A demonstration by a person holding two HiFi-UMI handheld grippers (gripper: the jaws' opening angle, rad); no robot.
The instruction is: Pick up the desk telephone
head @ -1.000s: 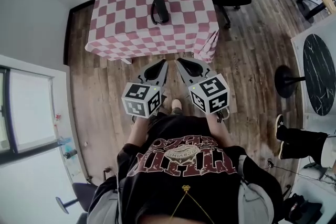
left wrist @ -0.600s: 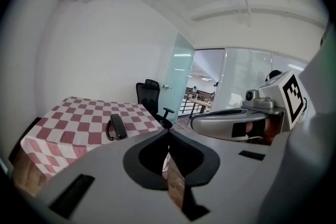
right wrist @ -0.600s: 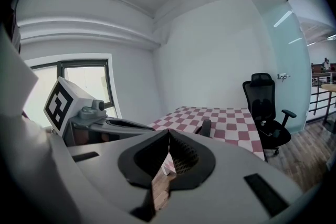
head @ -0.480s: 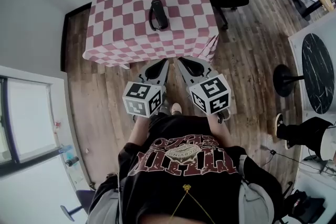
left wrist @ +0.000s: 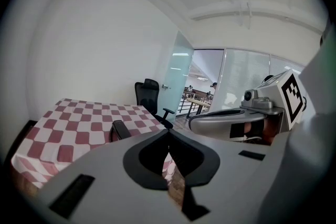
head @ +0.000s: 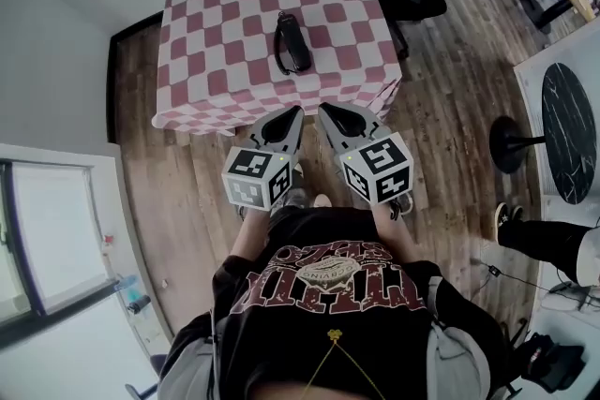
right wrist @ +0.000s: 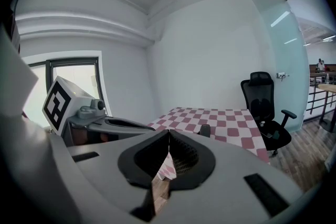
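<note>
Table [head: 208, 42] nearer than a second ago | left gripper [head: 294, 112] and right gripper [head: 324, 110] clenched, empty | telephone [head: 292, 42] untouched, well ahead | reach, grasp, lift all pending

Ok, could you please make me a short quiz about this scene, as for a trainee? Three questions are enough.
1. True or false: the right tool holds the desk telephone.
2. The desk telephone lies on: A) the wooden floor; B) the checkered tablecloth; C) the office chair.
3. How do the jaws of the left tool stand?
Key: 1 false, it is well short of it; 2 B; 3 together, with nothing between them.
</note>
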